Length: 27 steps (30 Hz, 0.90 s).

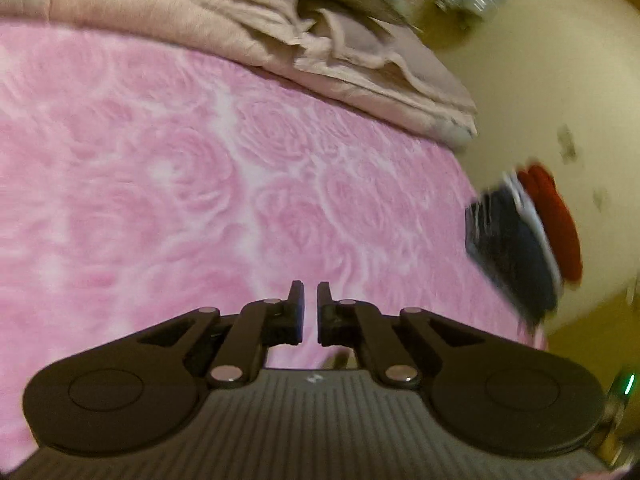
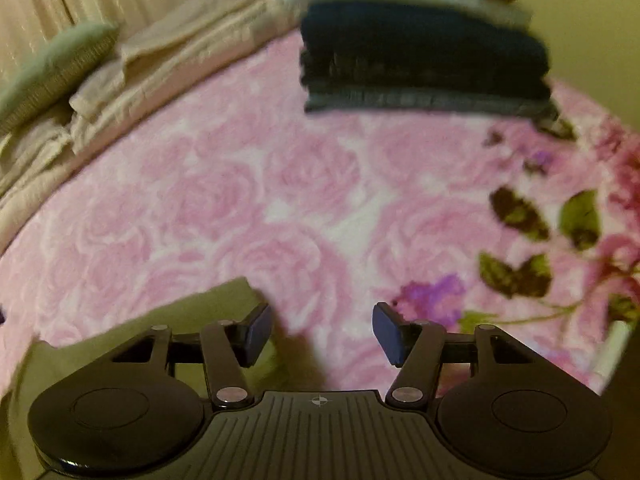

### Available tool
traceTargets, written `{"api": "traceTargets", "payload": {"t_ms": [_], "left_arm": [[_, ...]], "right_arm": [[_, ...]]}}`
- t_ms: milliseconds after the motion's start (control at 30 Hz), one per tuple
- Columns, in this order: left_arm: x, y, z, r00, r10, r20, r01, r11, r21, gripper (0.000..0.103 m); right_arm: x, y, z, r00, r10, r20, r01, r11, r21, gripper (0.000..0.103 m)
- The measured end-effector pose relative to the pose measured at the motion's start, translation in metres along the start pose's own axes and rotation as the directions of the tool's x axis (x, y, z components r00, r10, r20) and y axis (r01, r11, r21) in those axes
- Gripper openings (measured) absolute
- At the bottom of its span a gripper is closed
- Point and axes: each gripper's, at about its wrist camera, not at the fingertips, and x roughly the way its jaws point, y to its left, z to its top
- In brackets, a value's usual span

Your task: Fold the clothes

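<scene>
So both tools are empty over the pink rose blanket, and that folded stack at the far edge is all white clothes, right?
Not quite. The stack is mostly dark navy, with pale and red layers too, as the right wrist view shows. Both tools are empty above the pink rose blanket.

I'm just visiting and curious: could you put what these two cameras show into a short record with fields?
Surface: pink rose-patterned blanket
Folded pile: dark clothes stacked at the far edge, something red beyond
Also there: beige bedding, green pillow
Left gripper: nearly closed, holding nothing
Right gripper: open, holding nothing
Sharpness: blurred
</scene>
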Motion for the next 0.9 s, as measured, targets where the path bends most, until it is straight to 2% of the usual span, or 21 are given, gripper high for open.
{"api": "traceTargets", "payload": {"t_ms": [67, 133, 200, 267, 333, 400, 533, 600, 633, 667, 700, 767, 833, 900], "left_arm": [[-0.029, -0.001, -0.025, 1.0, 0.002, -0.031, -0.001, 0.999, 0.043, 0.001], [-0.051, 0.005, -0.06, 0.997, -0.012, -0.071, 0.014, 1.0, 0.021, 0.001], [-0.072, 0.021, -0.1, 0.995, 0.02, -0.096, -0.019, 1.0, 0.01, 0.002], [-0.086, 0.039, -0.127, 0.992, 0.082, -0.096, -0.082, 0.997, -0.001, 0.001], [-0.104, 0.062, -0.145, 0.992, 0.099, -0.08, -0.105, 0.992, -0.075, 0.0], [-0.124, 0.077, -0.153, 0.996, 0.085, -0.024, -0.087, 0.986, -0.14, 0.0], [-0.137, 0.084, -0.164, 0.995, 0.065, 0.07, -0.058, 0.994, -0.095, 0.0], [-0.137, 0.087, -0.171, 0.992, 0.053, 0.111, -0.046, 0.997, -0.066, 0.0], [-0.14, 0.089, -0.176, 0.991, 0.046, 0.127, -0.038, 0.997, -0.063, 0.0], [-0.146, 0.092, -0.184, 0.987, 0.048, 0.155, -0.038, 0.997, -0.066, 0.0], [-0.153, 0.095, -0.192, 0.982, 0.05, 0.183, -0.038, 0.997, -0.069, 0.0], [-0.169, 0.1, -0.207, 0.966, 0.072, 0.248, -0.059, 0.997, -0.059, 0.0], [-0.191, 0.104, -0.221, 0.942, 0.098, 0.322, -0.091, 0.995, -0.037, 0.0], [-0.216, 0.111, -0.231, 0.909, 0.132, 0.396, -0.128, 0.991, -0.038, 0.0]], "right_arm": [[-0.017, 0.019, -0.016, 0.999, 0.035, 0.001, -0.035, 0.997, -0.073, 0.059], [-0.025, 0.038, -0.039, 0.999, 0.046, -0.027, -0.05, 0.979, -0.196, 0.058], [-0.02, 0.045, -0.066, 0.999, -0.015, -0.035, 0.004, 0.95, -0.311, 0.058], [-0.015, 0.039, -0.091, 0.995, -0.1, 0.01, 0.096, 0.913, -0.397, 0.058], [-0.021, 0.029, -0.09, 0.992, -0.123, 0.014, 0.12, 0.925, -0.36, 0.058], [-0.033, 0.028, -0.085, 0.989, -0.139, 0.045, 0.146, 0.936, -0.321, 0.057], [-0.055, 0.049, -0.095, 0.985, -0.018, 0.174, 0.08, 0.93, -0.358, 0.058], [-0.044, 0.062, -0.113, 0.985, 0.031, 0.169, 0.043, 0.907, -0.419, 0.058], [-0.035, 0.064, -0.122, 0.986, 0.022, 0.163, 0.053, 0.896, -0.442, 0.058], [-0.025, 0.064, -0.131, 0.988, 0.004, 0.156, 0.069, 0.884, -0.461, 0.058], [-0.018, 0.061, -0.141, 0.986, 0.006, 0.169, 0.072, 0.89, -0.449, 0.058], [-0.02, 0.049, -0.154, 0.973, 0.042, 0.227, 0.049, 0.924, -0.38, 0.058], [-0.023, 0.041, -0.162, 0.963, 0.064, 0.262, 0.033, 0.936, -0.35, 0.058], [-0.029, 0.037, -0.167, 0.956, 0.077, 0.284, 0.024, 0.941, -0.336, 0.058]]}}
